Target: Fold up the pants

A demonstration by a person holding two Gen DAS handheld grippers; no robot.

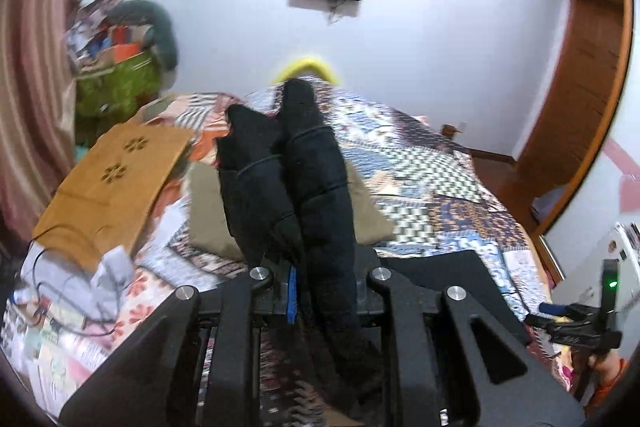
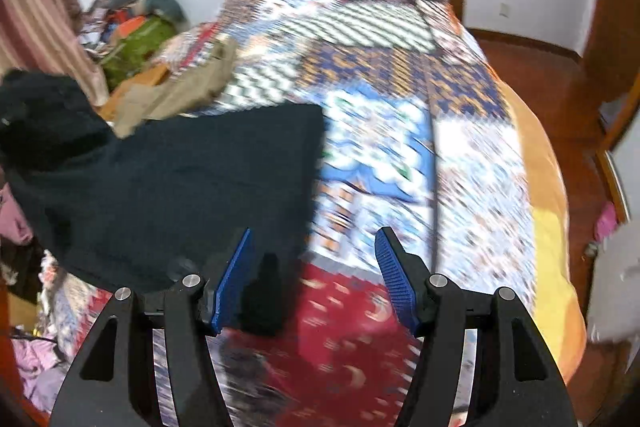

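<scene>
Black pants (image 1: 316, 167) hang bunched in a thick roll from my left gripper (image 1: 326, 287), which is shut on the fabric and held above the bed; only a sliver of one blue pad (image 1: 293, 293) shows beside the cloth. In the right wrist view the rest of the black pants (image 2: 180, 179) lies spread flat on the quilt, rising at the far left. My right gripper (image 2: 314, 267) is open over the pants' near right corner, and a small black flap sits between its blue pads (image 2: 394, 275) without being pressed. The right gripper (image 1: 580, 323) also shows at the lower right of the left wrist view.
The bed carries a patchwork quilt (image 2: 400, 67). A khaki garment (image 1: 208, 211) lies beyond the pants, with a brown paper bag (image 1: 112, 179) to its left. Cables and papers (image 1: 60, 307) lie at the near left. Piled bags (image 1: 120, 79), a curtain, a wooden wardrobe (image 1: 580, 87) surround the bed.
</scene>
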